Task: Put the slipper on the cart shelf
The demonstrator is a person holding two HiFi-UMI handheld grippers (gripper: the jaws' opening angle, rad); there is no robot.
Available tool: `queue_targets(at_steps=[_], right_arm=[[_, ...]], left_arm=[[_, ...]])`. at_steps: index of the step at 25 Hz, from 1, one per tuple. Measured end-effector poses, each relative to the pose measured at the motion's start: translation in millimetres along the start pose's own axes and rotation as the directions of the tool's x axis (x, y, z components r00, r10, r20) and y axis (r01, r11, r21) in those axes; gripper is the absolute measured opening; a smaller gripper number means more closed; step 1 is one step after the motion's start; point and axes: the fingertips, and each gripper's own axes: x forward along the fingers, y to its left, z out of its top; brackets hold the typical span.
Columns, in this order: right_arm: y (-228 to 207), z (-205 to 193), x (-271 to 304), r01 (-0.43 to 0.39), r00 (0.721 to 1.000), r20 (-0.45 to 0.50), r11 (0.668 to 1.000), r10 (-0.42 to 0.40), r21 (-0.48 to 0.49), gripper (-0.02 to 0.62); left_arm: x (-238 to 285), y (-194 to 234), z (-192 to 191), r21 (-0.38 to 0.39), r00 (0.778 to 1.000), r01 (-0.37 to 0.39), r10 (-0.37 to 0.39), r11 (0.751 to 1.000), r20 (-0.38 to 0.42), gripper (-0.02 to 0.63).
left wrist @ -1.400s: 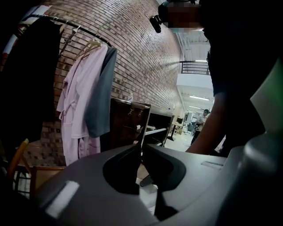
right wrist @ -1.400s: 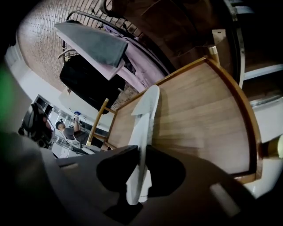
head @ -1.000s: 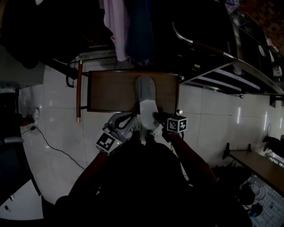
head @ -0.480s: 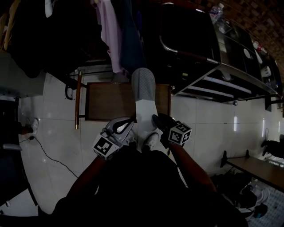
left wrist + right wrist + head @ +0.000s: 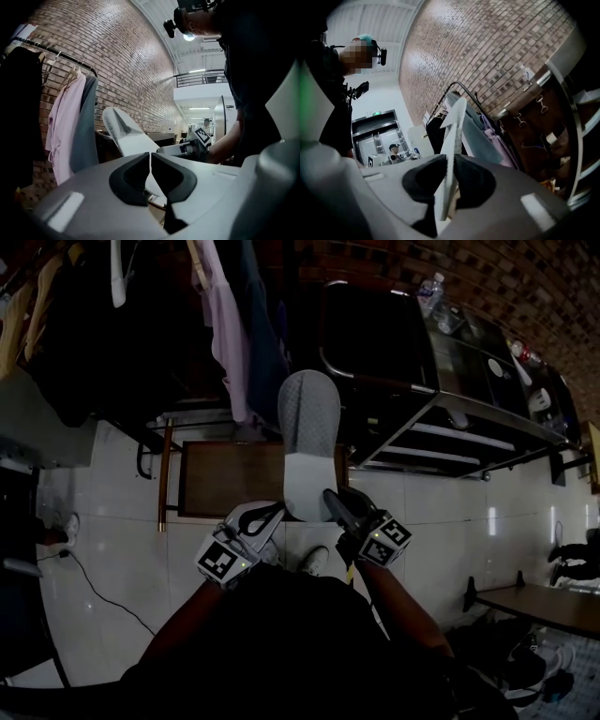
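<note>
A grey-and-white slipper (image 5: 307,442) hangs in the air in the head view, toe pointing away, above a low wooden table (image 5: 225,484). My right gripper (image 5: 329,496) is shut on its heel end. In the right gripper view the thin sole edge (image 5: 452,136) is pinched between the pads. My left gripper (image 5: 270,514) sits just left of the slipper's heel, apart from it, its pads together with nothing between them (image 5: 150,164). The left gripper view shows the slipper (image 5: 126,133) raised ahead. The metal cart (image 5: 469,423) with slatted shelves stands to the right.
A clothes rack with a pink garment (image 5: 220,315) and dark clothes hangs at the back left. A dark bulky item (image 5: 375,334) and a bottle (image 5: 429,287) rest on the cart top. A white shoe (image 5: 314,561) is on the tiled floor below the grippers.
The right gripper has lifted the slipper up off the wooden table and the slipper now hangs higher. The left gripper has risen beside it. The view has tilted up toward the cart.
</note>
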Motion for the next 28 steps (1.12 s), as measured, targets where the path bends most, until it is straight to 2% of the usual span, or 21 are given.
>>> queue_targets(at_steps=[9,14,19,24,28], right_arm=[[18,62,-18,0.051,0.988,0.152,0.992,-0.032,-0.120,0.057],[37,90,-20,0.041,0.975,0.222,0.986,-0.004,-0.161,0.057],[42,92,-25,0.066,0.980,0.198,0.960,-0.012,-0.271,0.057],[45,92,-26,0.068,0.980,0.200,0.957,-0.011,-0.281,0.057],[47,90,-23,0.067,0.982,0.189,0.959,-0.014,-0.275,0.057]], left_arm=[[8,-11,21,0.011,0.999,0.040,-0.040,0.999,0.030,0.011],[12,-12,30,0.028,0.998,0.041,-0.042,0.999,0.037,0.003],[15,-12,34,0.018,0.998,0.045,-0.045,0.999,0.038,0.002],[16,-13,35,0.018,0.998,0.048,-0.048,0.999,0.031,0.001],[15,-10,34,0.057,0.999,0.039,-0.039,0.998,0.008,0.000]])
